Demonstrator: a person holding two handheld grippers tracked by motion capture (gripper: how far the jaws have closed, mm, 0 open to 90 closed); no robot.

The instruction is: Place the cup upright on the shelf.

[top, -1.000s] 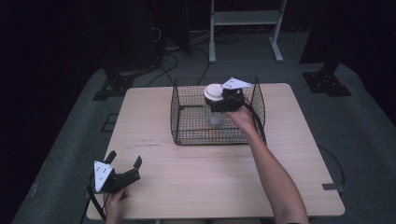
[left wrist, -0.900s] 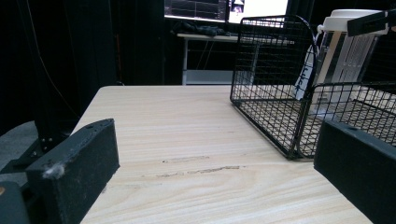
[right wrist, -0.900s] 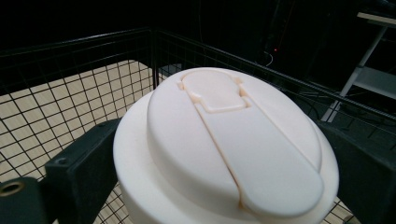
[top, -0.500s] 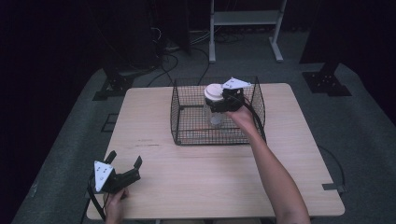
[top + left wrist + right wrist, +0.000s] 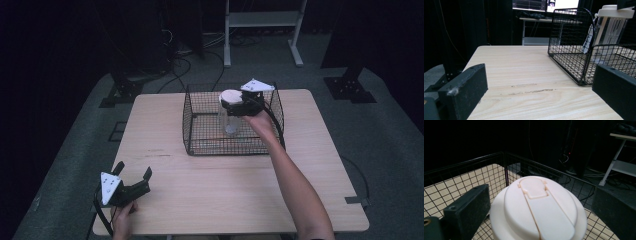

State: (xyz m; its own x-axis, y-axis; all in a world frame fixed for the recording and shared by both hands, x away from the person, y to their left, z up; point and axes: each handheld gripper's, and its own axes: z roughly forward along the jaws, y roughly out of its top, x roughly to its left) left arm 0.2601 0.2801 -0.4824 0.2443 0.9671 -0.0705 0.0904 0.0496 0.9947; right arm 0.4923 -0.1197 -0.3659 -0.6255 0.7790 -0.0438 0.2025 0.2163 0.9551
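A clear jar [image 5: 230,119] with a white flip lid [image 5: 539,212] stands upright inside a black wire basket [image 5: 200,127] at the middle back of the wooden table [image 5: 225,195]. My right gripper [image 5: 232,103] reaches over the basket's right wall and is shut on the jar at its lid, one black jaw on each side of the rim. In the left gripper view the jar [image 5: 610,32] rises behind the basket's mesh [image 5: 571,60]. My left gripper [image 5: 134,169] rests at the table's front left corner, open, with bare wood between its jaws.
The basket's walls [image 5: 481,170] rise around the jar on all sides. Behind the table stand a white-legged rack [image 5: 260,20], black stands [image 5: 127,85] and loose cables on the grey floor. Bare tabletop lies in front of the basket.
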